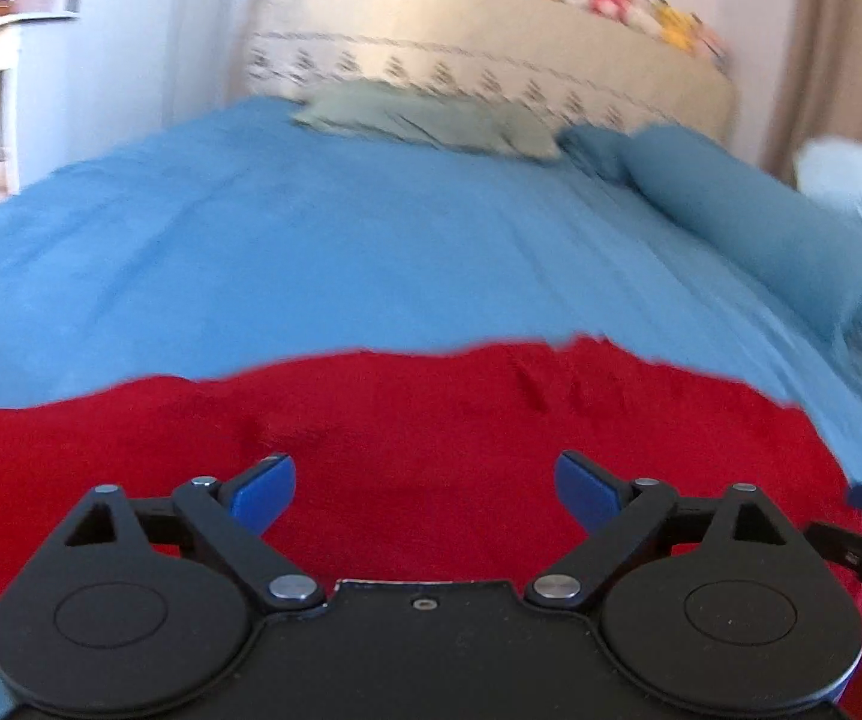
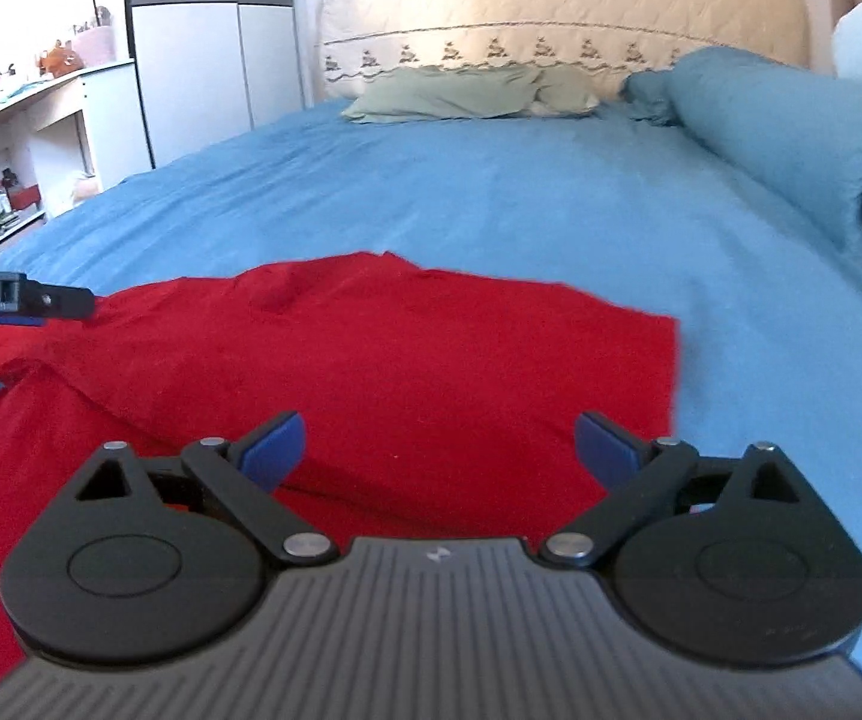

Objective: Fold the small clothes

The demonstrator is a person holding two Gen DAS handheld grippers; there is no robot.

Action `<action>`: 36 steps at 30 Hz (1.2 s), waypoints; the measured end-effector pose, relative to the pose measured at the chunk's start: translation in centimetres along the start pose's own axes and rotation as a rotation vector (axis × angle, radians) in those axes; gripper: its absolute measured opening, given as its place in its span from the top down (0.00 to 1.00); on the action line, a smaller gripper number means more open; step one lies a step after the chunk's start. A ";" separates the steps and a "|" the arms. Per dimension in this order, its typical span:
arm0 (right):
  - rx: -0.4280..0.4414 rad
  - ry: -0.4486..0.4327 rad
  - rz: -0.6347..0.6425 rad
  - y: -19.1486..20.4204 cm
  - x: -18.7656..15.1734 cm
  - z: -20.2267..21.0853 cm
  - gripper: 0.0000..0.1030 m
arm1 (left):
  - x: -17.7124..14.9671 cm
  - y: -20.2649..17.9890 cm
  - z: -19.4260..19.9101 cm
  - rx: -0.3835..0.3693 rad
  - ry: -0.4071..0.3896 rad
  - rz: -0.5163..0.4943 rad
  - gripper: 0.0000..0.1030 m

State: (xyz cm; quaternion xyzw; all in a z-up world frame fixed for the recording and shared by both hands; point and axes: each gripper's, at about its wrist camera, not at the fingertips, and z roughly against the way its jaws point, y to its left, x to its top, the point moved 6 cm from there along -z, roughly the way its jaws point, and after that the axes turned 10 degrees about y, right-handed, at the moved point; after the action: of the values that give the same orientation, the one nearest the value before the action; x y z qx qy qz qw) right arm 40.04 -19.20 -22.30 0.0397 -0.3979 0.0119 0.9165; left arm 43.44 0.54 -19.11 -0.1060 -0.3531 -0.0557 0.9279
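A red garment [image 1: 419,420] lies spread flat on the blue bed sheet [image 1: 311,240]. My left gripper [image 1: 425,480] is open and empty, hovering over the garment's near part. In the right wrist view the same red garment [image 2: 371,360] lies with its right edge straight and a wrinkled fold at its left. My right gripper [image 2: 436,450] is open and empty over the garment's near right part. The left gripper's body [image 2: 17,300] shows at the left edge of the right wrist view, over the garment's left side.
A green pillow [image 2: 466,93] and cream headboard [image 2: 550,12] lie at the far end. A rolled blue duvet [image 2: 790,126] lies along the right side. A white desk with clutter [image 2: 23,120] and a wardrobe [image 2: 209,60] stand left of the bed.
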 end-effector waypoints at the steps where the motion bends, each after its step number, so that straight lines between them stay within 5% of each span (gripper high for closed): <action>1: 0.002 0.027 -0.004 -0.2 -0.4 -0.8 0.00 | -0.3 -0.1 -0.7 0.008 0.029 -0.021 0.07; 4: -0.007 0.076 -0.011 -1.5 -1.9 -1.9 0.00 | -1.8 1.0 -2.4 0.050 0.109 -0.024 0.07; 12: -0.030 0.068 0.010 -2.4 -2.1 0.2 0.00 | -2.6 0.4 -0.5 0.091 0.098 -0.108 0.06; 17: -0.088 0.006 0.028 -0.7 0.3 5.1 0.00 | -1.9 0.7 6.0 0.166 -0.019 -0.139 0.01; 21: -0.133 -0.046 0.085 2.0 2.4 9.3 0.00 | -1.1 2.5 12.1 0.187 -0.107 -0.064 0.00; 28: -0.058 -0.043 0.135 8.8 5.7 12.6 0.00 | -0.2 10.1 20.7 0.230 -0.174 0.161 0.00; 32: -0.080 0.026 0.127 13.4 6.5 11.3 0.00 | -2.1 16.5 22.2 0.285 -0.184 0.319 0.00; 36: 0.015 0.080 0.059 18.0 6.5 9.7 0.00 | -4.9 22.5 21.8 0.256 -0.189 0.485 0.00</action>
State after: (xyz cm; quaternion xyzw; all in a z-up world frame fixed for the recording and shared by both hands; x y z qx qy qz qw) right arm 36.48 -2.16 -9.85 0.0344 -0.3618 0.0435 0.9306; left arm 29.79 27.71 -10.09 -0.0742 -0.4066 0.2227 0.8829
